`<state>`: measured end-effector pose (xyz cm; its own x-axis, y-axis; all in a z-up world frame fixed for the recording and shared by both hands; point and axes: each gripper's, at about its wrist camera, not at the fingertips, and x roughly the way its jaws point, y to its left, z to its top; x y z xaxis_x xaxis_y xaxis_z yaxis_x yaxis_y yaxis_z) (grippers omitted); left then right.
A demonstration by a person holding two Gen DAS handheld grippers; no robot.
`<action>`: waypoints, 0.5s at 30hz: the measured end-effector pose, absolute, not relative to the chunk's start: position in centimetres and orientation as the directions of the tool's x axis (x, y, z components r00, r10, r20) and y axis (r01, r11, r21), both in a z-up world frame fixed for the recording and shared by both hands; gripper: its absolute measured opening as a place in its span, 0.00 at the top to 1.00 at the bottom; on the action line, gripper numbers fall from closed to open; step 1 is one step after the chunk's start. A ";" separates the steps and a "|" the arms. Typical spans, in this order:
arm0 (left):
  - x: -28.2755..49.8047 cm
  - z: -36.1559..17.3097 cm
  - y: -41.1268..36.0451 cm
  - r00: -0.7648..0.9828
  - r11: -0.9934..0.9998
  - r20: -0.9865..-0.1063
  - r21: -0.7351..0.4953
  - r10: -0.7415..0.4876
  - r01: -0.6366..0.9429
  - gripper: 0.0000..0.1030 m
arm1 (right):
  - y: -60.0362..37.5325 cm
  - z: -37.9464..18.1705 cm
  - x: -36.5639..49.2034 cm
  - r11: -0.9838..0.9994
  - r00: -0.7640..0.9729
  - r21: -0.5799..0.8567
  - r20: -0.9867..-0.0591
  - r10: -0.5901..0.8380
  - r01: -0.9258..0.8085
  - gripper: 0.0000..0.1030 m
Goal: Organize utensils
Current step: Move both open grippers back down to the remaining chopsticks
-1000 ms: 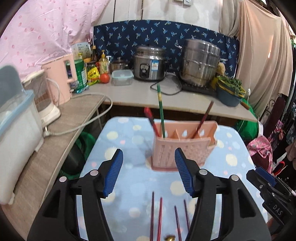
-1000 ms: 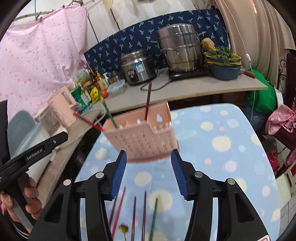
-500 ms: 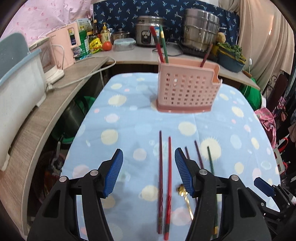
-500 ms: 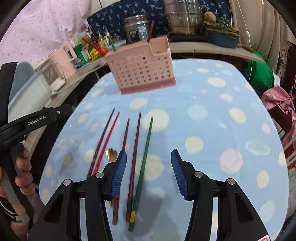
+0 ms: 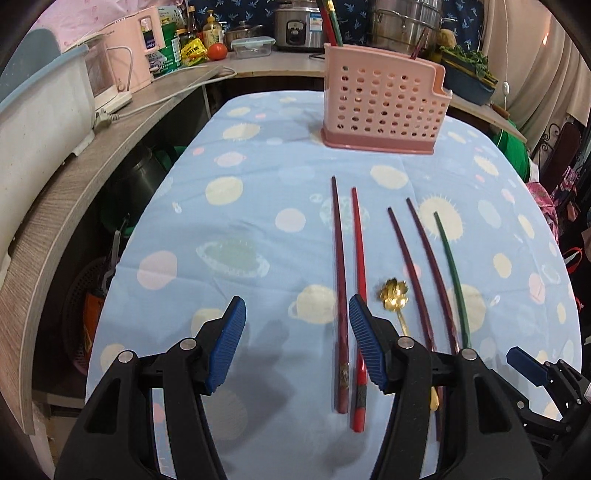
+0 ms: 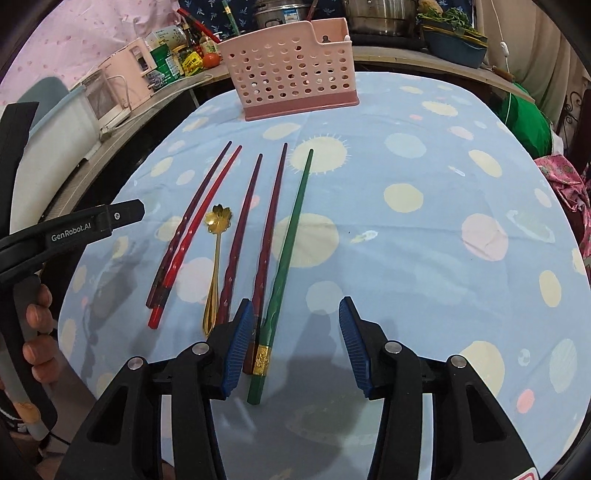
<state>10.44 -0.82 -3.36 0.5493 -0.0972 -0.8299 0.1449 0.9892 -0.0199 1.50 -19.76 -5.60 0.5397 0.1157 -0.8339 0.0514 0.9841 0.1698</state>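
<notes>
Several chopsticks lie side by side on the blue dotted tablecloth (image 5: pixel 258 206): a dark red one (image 5: pixel 338 277), a red one (image 5: pixel 358 258), two maroon ones (image 5: pixel 406 266) and a green one (image 5: pixel 452 266). A gold flower spoon (image 5: pixel 393 297) lies among them. The pink perforated holder (image 5: pixel 384 99) stands behind, with a few chopsticks in it. My left gripper (image 5: pixel 295 347) is open low over the cloth; the dark red chopstick runs just inside its right finger. My right gripper (image 6: pixel 295 343) is closing, with the green chopstick (image 6: pixel 291 236) between its fingers, near the left one, untouched.
A grey counter (image 5: pixel 74 192) curves along the table's left side with a white bin (image 5: pixel 40 110) and a pink kettle (image 5: pixel 136 48). A rice cooker (image 5: pixel 295 26) and steel pots stand behind the holder (image 6: pixel 291 70). A hand (image 6: pixel 37 317) holds the left gripper's handle.
Both grippers have come down and tipped toward the chopsticks on the cloth, which now fill the lower views. The holder has slid to the top of both views. The right jaws narrowed slightly.
</notes>
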 end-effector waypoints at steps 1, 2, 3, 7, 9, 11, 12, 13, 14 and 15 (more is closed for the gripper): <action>10.3 -3.6 -0.8 0.546 0.989 -0.833 -0.015 -0.092 0.145 0.46 | -19.7 -5.7 1.4 0.984 0.536 0.169 -0.836 0.116 0.050 0.59; 10.1 -3.8 -0.7 0.543 0.989 -0.835 -0.011 -0.089 0.145 0.46 | -19.7 -5.8 1.4 0.985 0.533 0.167 -0.838 0.115 0.050 0.62; 10.0 -3.9 -0.7 0.541 0.989 -0.836 -0.012 -0.090 0.146 0.46 | -19.7 -5.9 1.4 0.985 0.530 0.166 -0.840 0.115 0.051 0.64; 9.7 -4.2 -0.4 0.535 0.990 -0.841 -0.010 -0.086 0.143 0.46 | -19.6 -6.4 1.3 0.985 0.516 0.166 -0.848 0.117 0.050 0.70; 9.6 -4.3 -0.2 0.533 0.990 -0.842 -0.011 -0.085 0.141 0.46 | -19.4 -6.5 1.2 0.985 0.513 0.167 -0.850 0.120 0.046 0.71; 9.6 -4.4 -0.1 0.532 0.990 -0.843 -0.011 -0.084 0.139 0.46 | -19.3 -6.5 1.2 0.985 0.513 0.166 -0.850 0.122 0.042 0.72; 9.5 -4.5 0.0 0.531 0.990 -0.843 -0.012 -0.084 0.138 0.46 | -19.2 -6.5 1.2 0.986 0.513 0.165 -0.850 0.123 0.038 0.72; 9.5 -4.5 0.0 0.529 0.991 -0.844 -0.013 -0.084 0.137 0.46 | -19.1 -6.6 1.2 0.986 0.512 0.164 -0.850 0.123 0.035 0.73; 9.5 -4.6 0.0 0.527 0.991 -0.846 -0.014 -0.084 0.136 0.46 | -19.0 -6.6 1.1 0.986 0.512 0.163 -0.850 0.125 0.031 0.73; 9.5 -4.7 0.1 0.524 0.991 -0.847 -0.017 -0.086 0.135 0.46 | -18.8 -6.6 1.2 0.987 0.511 0.160 -0.851 0.124 0.027 0.74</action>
